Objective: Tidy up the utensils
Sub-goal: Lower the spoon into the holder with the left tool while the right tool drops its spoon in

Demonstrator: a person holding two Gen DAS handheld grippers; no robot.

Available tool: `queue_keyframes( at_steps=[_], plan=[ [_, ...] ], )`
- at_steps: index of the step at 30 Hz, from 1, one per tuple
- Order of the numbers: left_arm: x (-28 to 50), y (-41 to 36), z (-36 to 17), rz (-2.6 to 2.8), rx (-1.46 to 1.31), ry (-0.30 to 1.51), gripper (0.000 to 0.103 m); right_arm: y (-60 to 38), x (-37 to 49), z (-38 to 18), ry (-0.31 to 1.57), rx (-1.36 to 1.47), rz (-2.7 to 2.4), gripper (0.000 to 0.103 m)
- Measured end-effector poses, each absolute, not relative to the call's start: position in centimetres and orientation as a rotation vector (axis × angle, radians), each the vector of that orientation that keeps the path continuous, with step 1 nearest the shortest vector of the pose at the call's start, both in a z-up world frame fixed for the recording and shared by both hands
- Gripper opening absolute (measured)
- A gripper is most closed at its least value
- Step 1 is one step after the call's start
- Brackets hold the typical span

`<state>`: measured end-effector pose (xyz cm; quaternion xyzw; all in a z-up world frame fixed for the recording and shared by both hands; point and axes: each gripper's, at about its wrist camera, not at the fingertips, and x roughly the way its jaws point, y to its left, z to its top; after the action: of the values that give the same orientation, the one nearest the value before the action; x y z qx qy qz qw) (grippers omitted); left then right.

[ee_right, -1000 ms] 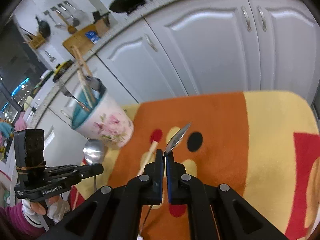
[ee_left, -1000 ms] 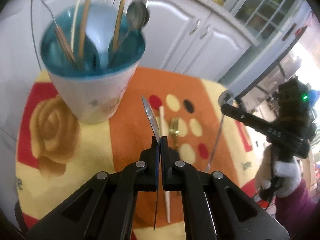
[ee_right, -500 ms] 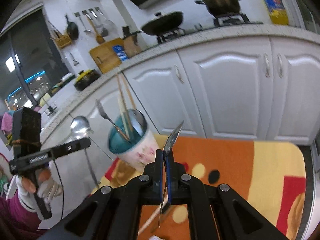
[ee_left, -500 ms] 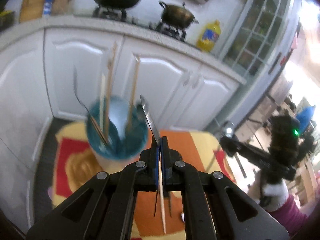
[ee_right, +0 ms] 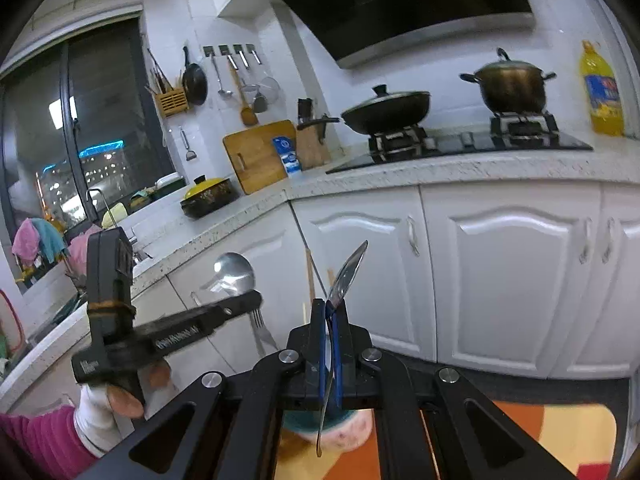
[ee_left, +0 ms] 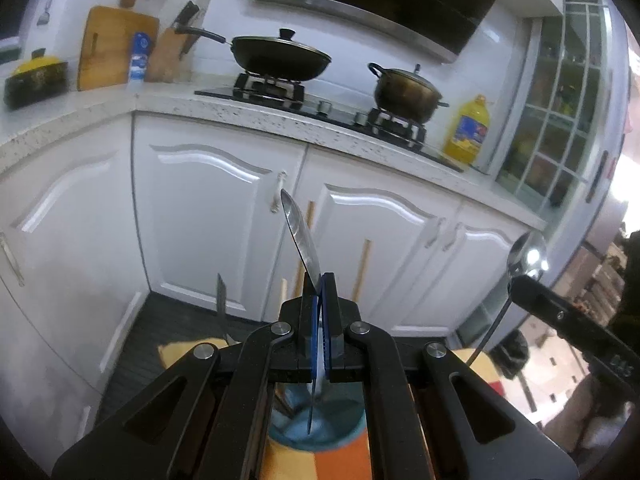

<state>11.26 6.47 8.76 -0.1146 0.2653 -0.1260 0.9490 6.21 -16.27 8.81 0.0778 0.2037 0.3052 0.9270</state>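
My left gripper [ee_left: 320, 280] is shut on a metal spoon [ee_left: 300, 236], seen edge-on with its bowl pointing up. The right wrist view shows that same left gripper [ee_right: 250, 304] from the side, with the round spoon bowl [ee_right: 234, 274] above its tips. My right gripper [ee_right: 329, 308] is shut on a second metal spoon [ee_right: 348, 272], whose handle hangs down between the fingers. The teal-lined floral cup [ee_left: 320, 428] [ee_right: 344, 428] sits low behind both grippers. It holds a fork [ee_left: 221, 296] and wooden chopsticks [ee_left: 364, 268]. Both grippers are above the cup.
An orange and yellow mat [ee_right: 560, 432] lies under the cup. White cabinet doors [ee_left: 208, 224] stand behind it, under a counter with a wok [ee_left: 280, 54], a pot [ee_left: 406, 90] and an oil bottle [ee_left: 468, 130]. A gloved hand in a magenta sleeve [ee_right: 96, 412] holds the left gripper.
Both grippers have risen and tilted upward with their spoons still clamped. The cup and mat have dropped to the bottom of both views, and the counter and stove have come into sight.
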Motion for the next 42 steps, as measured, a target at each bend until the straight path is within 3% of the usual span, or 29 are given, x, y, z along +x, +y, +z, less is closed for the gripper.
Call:
queue_keyframes(
  at_steps=[15, 29, 31, 32, 34, 36, 42],
  plan=[
    [12.6, 6.1, 5.0, -0.175, -0.126, 0.514, 0.000, -11.0, 10.5, 6.5, 0.347, 0.002, 0.553, 0.003],
    [11.8, 5.8, 2.2, -0.179, -0.153, 0.601, 0.000, -11.1, 12.1, 1.5, 0.530, 0.005, 0.583, 0.003],
    [11.6, 5.8, 2.1, -0.172, -0.159, 0.610, 0.004, -11.5, 12.3, 1.1, 0.566, 0.028, 0.595, 0.007],
    [11.5, 5.9, 2.1, -0.171, -0.161, 0.611, 0.009, -11.8, 12.2, 1.0, 0.569, 0.033, 0.593, 0.016],
    [11.2, 5.9, 2.4, -0.170, -0.170, 0.606, 0.021, -12.5, 11.9, 1.1, 0.568, 0.054, 0.590, 0.023],
    [10.8, 6.0, 2.7, -0.177, -0.183, 0.597, 0.034, -13.2, 11.6, 1.2, 0.570, 0.079, 0.592, 0.023],
    [10.0, 5.8, 3.4, -0.177, -0.175, 0.597, 0.035, -14.7, 10.2, 1.8, 0.566, 0.106, 0.579, 0.023]
  ],
)
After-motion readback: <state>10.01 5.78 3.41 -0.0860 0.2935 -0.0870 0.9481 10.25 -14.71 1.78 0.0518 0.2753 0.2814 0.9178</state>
